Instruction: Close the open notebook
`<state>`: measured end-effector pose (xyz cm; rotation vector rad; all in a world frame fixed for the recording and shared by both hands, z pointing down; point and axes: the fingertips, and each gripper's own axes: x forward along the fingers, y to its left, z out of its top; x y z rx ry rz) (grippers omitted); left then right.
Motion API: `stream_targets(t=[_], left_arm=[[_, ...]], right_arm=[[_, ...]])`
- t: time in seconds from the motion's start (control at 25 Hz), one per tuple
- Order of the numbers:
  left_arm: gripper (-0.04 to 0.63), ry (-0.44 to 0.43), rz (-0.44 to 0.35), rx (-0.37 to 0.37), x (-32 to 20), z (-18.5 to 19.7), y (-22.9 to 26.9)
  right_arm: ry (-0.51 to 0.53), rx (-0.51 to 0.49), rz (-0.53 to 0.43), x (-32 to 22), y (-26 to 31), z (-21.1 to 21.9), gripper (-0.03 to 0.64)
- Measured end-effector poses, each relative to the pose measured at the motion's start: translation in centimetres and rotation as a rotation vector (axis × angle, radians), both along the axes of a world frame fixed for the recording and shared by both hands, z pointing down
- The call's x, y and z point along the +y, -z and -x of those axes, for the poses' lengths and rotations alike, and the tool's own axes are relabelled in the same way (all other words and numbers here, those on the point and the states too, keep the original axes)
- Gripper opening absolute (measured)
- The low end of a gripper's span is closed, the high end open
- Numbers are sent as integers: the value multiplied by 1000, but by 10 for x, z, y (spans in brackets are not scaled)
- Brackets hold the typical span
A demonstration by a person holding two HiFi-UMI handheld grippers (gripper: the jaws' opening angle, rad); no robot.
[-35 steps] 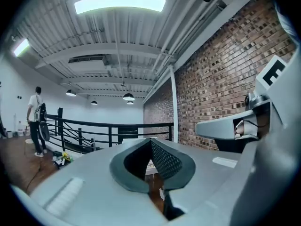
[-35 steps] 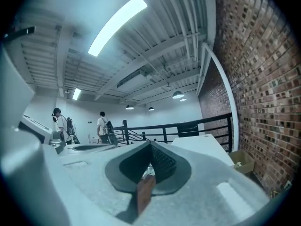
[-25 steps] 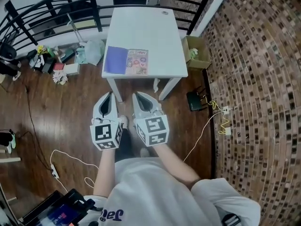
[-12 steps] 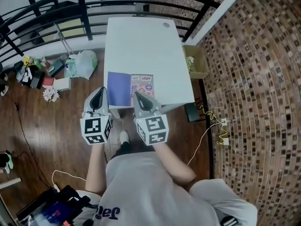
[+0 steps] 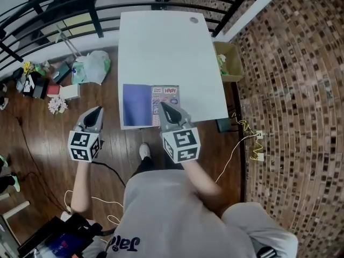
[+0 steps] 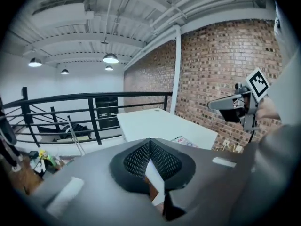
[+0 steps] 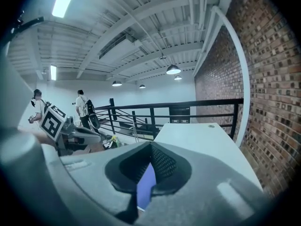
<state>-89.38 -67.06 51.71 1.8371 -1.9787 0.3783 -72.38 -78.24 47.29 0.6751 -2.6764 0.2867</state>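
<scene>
The open notebook (image 5: pixel 137 105) lies flat at the near edge of the white table (image 5: pixel 166 47), with a blue page on the left and a sticker page (image 5: pixel 167 97) on the right. My right gripper (image 5: pixel 161 105) is shut and empty, its tip over the notebook's middle fold. The blue page (image 7: pixel 146 187) shows just below its jaws in the right gripper view. My left gripper (image 5: pixel 99 110) is shut and empty. It hangs over the wooden floor, left of the table and apart from the notebook. In the left gripper view the sticker page (image 6: pixel 184 141) lies ahead to the right.
A black railing (image 5: pixel 91 7) runs behind the table. Bags and clutter (image 5: pixel 59 82) lie on the floor at left. A cardboard box (image 5: pixel 228 61) stands by the brick wall at right. Cables (image 5: pixel 236 144) trail over the floor. Two people (image 7: pixel 82 108) stand far off.
Both grippers have come forward to the table. The right one now reaches over the notebook; the left one has swung out leftward, off the table's side.
</scene>
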Motion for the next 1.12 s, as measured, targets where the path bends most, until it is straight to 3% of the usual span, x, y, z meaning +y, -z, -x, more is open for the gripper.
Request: stream_targets(t=[0.2,0.36,0.4,0.48,0.56,0.64,0.92,1.12], left_arm=[[18,-151,141,-41,12,55,-11],[20,-348,269,-38,17,84,-18],[69,-421,295,-16,18,84,-18],[248,-566,334,102,19,77,-16],[539,-657,350,257,18,65,-11],[541,-663,358,365,12,60,-10],[538,-623,381,509,-16,42,-48],[509,-632,411,709,-24,4,-92]], right_arm=[[-6,32,22,-13,-14,-4,-9],[-6,56,38,-15,-24,-7,-9],[-6,61,41,-16,-26,-8,-9],[-5,71,44,-17,-30,-8,-9],[0,77,49,-15,-33,-9,-9],[4,81,54,-12,-36,-11,-9],[-17,86,67,-18,-40,-24,-9],[-78,85,87,-33,-46,-47,-9]])
